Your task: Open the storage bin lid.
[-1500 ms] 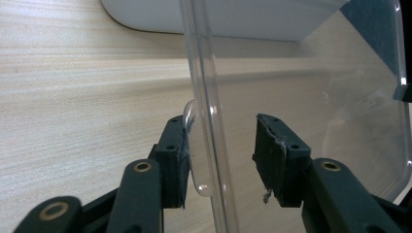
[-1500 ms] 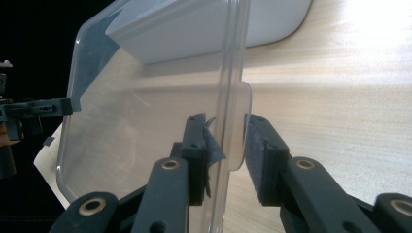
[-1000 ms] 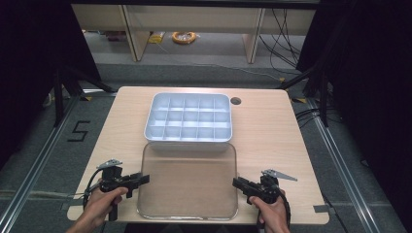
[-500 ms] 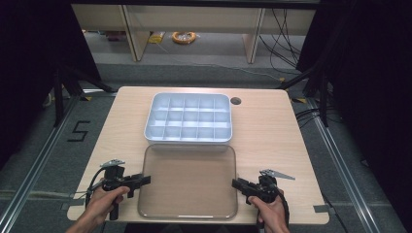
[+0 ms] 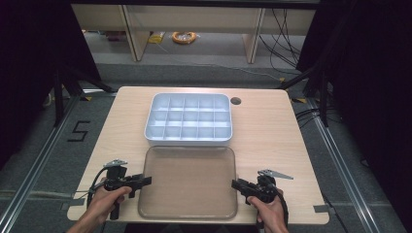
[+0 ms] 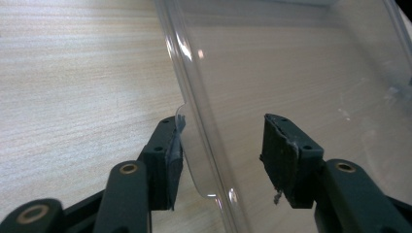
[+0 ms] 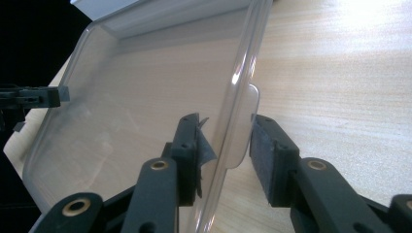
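A clear plastic lid (image 5: 187, 182) lies flat on the table, just in front of a white compartment box (image 5: 188, 119). My left gripper (image 5: 145, 180) reaches in at the lid's left rim. In the left gripper view its jaws (image 6: 221, 145) straddle the rim and its small tab (image 6: 192, 150), with a gap on the right pad's side. My right gripper (image 5: 236, 184) sits at the lid's right rim. Its jaws (image 7: 226, 141) stand on either side of the tab (image 7: 245, 126), neither pad pressing on it. Both pairs of jaws have just been opening.
The wooden table (image 5: 272, 131) has a round cable hole (image 5: 235, 101) near its far edge. Bare wood lies on both sides of the box and lid. Beyond the table stands a low shelf with an orange cable coil (image 5: 183, 36).
The lid, the box and both hands keep their places in the high view; no shift is plain there.
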Motion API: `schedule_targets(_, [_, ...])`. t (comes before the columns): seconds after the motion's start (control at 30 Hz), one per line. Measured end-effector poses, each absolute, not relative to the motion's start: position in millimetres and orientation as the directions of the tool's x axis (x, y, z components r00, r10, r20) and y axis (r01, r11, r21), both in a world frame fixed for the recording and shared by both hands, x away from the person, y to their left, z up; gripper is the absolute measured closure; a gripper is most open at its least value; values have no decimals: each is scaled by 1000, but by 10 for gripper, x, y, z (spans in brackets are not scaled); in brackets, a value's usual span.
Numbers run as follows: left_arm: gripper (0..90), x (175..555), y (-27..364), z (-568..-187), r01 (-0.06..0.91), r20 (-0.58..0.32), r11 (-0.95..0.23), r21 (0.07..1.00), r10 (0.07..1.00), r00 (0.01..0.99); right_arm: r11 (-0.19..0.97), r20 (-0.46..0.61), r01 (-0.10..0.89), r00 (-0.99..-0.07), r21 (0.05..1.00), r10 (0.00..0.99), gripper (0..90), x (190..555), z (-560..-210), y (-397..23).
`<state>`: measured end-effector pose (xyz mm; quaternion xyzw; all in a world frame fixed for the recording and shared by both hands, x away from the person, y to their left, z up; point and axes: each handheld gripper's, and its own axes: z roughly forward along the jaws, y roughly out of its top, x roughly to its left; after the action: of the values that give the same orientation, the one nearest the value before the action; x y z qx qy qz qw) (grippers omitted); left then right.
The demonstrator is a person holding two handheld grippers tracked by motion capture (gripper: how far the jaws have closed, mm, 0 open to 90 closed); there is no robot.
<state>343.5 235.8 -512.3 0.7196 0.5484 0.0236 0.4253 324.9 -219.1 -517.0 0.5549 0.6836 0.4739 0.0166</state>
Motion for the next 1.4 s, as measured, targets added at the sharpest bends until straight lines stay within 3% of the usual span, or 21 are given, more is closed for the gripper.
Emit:
schedule_targets(0.23, [461,3433,2339,-5135,768,-414,-55,638,816,402,-59,504,750,-382,659,774,643,3249,-5169,-2180])
schedule_targets(0.33, [444,3428,2342,-5131,761,-371,-114,638,821,433,-77,530,775,-352,627,771,632,3234,-5160,-2149])
schedule_targets(0.37, [444,3425,2310,-5138,760,-391,-75,645,823,413,-66,511,770,-354,635,783,628,3245,-5182,-2149])
schedule_targets(0.5, [437,3418,2312,-5133,755,-363,-101,648,830,422,-38,481,753,-380,657,790,617,3256,-5183,-2155])
schedule_targets(0.6, [352,3402,2286,-5114,728,-274,-171,664,850,449,-50,481,749,-371,661,794,604,3264,-5182,-2139])
schedule_targets(0.77, [332,3411,2311,-5089,726,-258,-145,672,874,413,-87,488,743,-343,664,803,594,3268,-5125,-2167])
schedule_targets(0.9, [332,3402,2298,-5080,721,-279,-115,684,871,404,-68,468,721,-372,690,801,576,3291,-5148,-2203])
schedule_targets(1.07, [319,3397,2281,-5088,713,-290,-109,693,863,414,-67,477,713,-394,698,786,508,3292,-5119,-2177])
schedule_targets(1.2, [284,3388,2296,-5071,707,-303,-113,698,848,434,-55,463,699,-411,713,785,381,3317,-5092,-2197])
schedule_targets(1.4, [247,3382,2313,-5068,708,-322,-101,699,840,438,-39,416,628,-467,777,781,330,3314,-4984,-2197])
